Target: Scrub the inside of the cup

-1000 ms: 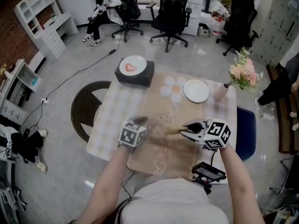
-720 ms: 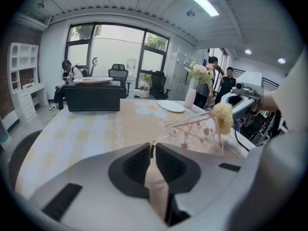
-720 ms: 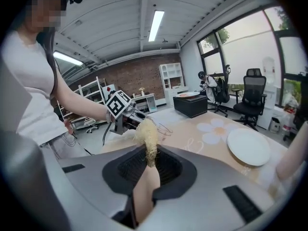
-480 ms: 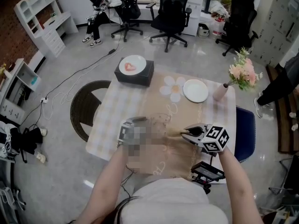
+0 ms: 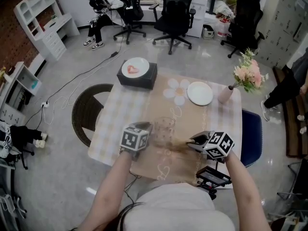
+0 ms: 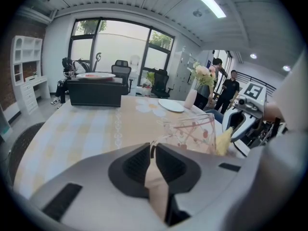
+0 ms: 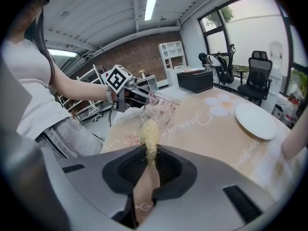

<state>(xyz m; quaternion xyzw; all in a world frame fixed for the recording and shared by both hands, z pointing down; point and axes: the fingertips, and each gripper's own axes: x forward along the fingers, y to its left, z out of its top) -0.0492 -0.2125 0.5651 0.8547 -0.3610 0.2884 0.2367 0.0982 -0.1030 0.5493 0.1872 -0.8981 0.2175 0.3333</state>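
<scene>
Right gripper (image 7: 150,160): jaws clamped on a yellow scrubber (image 7: 149,136); it has drawn back slightly toward the near right.
Left gripper (image 6: 153,153): jaws pinched on the cup's rim; position unchanged.
Cup (image 5: 164,127): clear and patterned, held tilted over the near middle of the table (image 5: 120,114); the scrubber is just beside it, outside.
Task effect: probably a pause between strokes; the scrubber must re-enter the mouth.
Plate (image 5: 200,93): far right, unmoved.
</scene>
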